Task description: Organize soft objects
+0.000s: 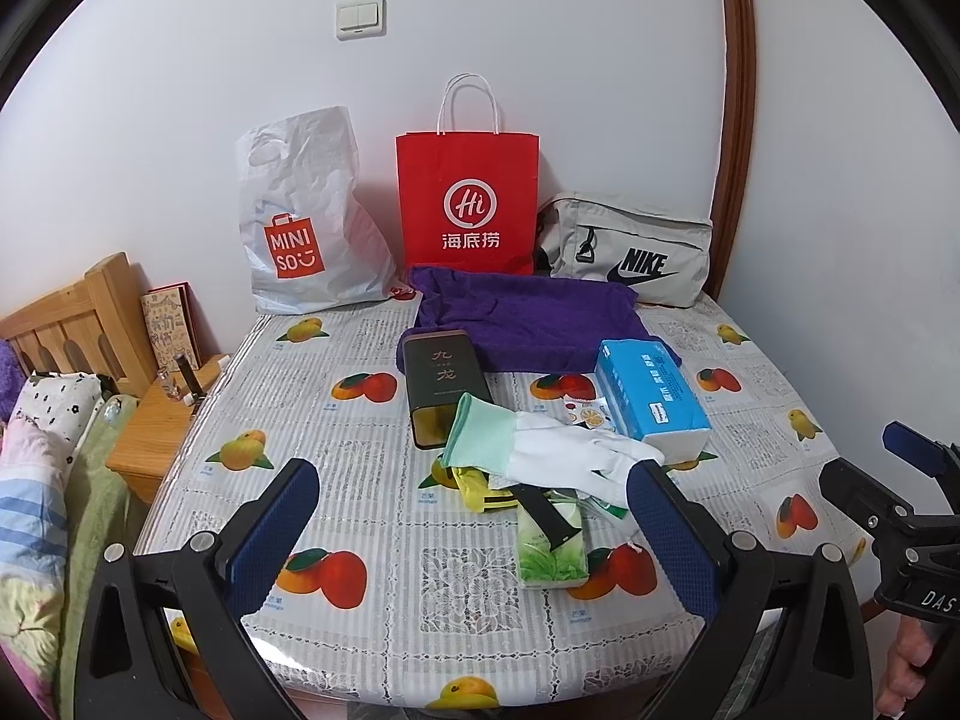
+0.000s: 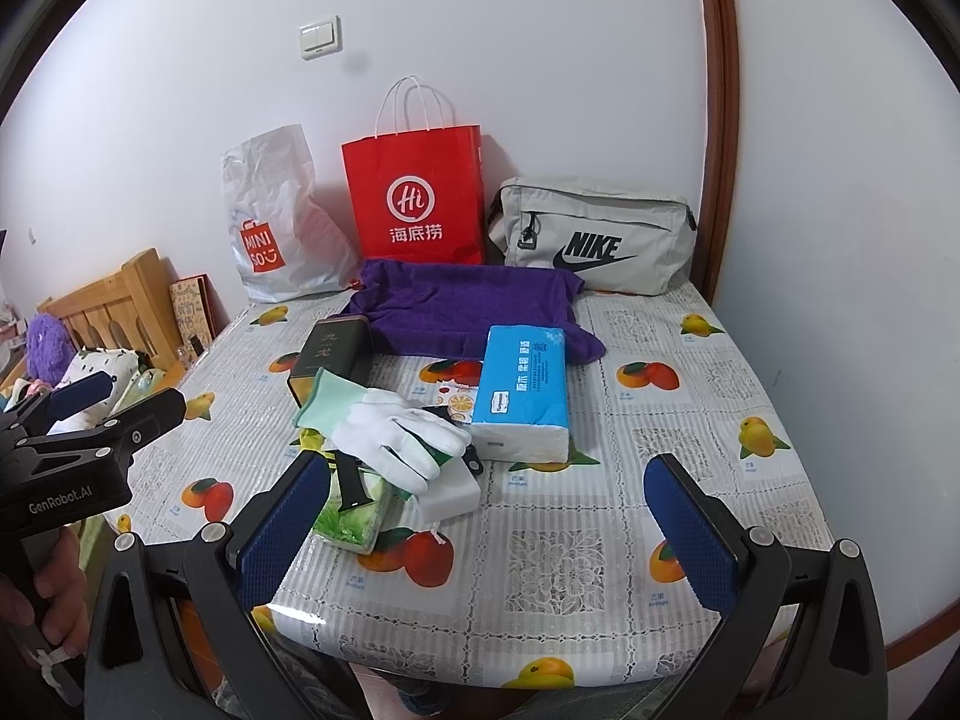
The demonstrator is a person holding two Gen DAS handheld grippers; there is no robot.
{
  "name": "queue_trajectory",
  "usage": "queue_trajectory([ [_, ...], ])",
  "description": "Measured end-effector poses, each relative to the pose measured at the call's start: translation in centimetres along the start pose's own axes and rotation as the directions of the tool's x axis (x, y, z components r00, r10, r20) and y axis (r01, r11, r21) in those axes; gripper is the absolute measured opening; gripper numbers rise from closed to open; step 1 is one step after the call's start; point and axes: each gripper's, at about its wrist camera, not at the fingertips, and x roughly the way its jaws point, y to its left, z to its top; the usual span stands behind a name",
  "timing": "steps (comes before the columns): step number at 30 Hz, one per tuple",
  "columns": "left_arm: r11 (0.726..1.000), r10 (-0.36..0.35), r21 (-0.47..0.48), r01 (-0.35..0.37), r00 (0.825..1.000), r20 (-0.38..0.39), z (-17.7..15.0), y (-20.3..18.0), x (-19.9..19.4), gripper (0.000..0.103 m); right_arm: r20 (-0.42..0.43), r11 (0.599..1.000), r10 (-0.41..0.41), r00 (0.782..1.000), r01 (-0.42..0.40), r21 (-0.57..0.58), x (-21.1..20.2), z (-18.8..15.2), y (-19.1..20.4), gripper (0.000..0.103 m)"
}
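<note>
On the table (image 1: 360,540), covered in a fruit-print cloth, the purple towel (image 1: 528,318) serves as the landmark, lying spread near the back edge. Farthest left of it and behind, a white Miniso bag (image 1: 300,222) leans on the wall; directly behind the towel stands a red paper bag (image 1: 467,198), and behind its right corner rests a grey Nike pouch (image 1: 630,252). Touching the towel's front left edge is a dark tin (image 1: 441,384), lying on its side with its open end facing the camera. In front of the towel, a white glove (image 1: 552,450) with a mint cuff is draped over a small heap: a yellow item (image 1: 474,486) peeks out below it, and a black strap (image 1: 549,513) lies on a green tissue pack (image 1: 552,552); in the right wrist view a white block (image 2: 450,495) sits under the glove's fingertips. At the towel's front right corner, overlapping it, lies a blue tissue pack (image 1: 651,396), just right of the glove. The left gripper (image 1: 474,540) hovers over the near edge with its blue pads wide apart, holding nothing. The right gripper (image 2: 489,531) is likewise spread wide and empty, its left pad near the green pack.
</note>
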Motion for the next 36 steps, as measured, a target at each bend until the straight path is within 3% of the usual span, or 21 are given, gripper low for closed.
queue_trajectory([
  [23, 1.000, -0.002, 0.002, 0.002, 1.000, -0.008, -0.2, 0.2, 0.5, 0.103, -0.001, 1.000, -0.010, 1.000, 0.010, -0.005, 0.1, -0.2, 0.0, 0.103],
  [36, 1.000, -0.003, -0.016, 0.001, 0.987, -0.160, -2.6, 1.2, 9.0, 0.103, -0.064, 1.000, 0.001, 0.998, -0.002, -0.026, 5.2, -1.9, 0.0, 0.103],
])
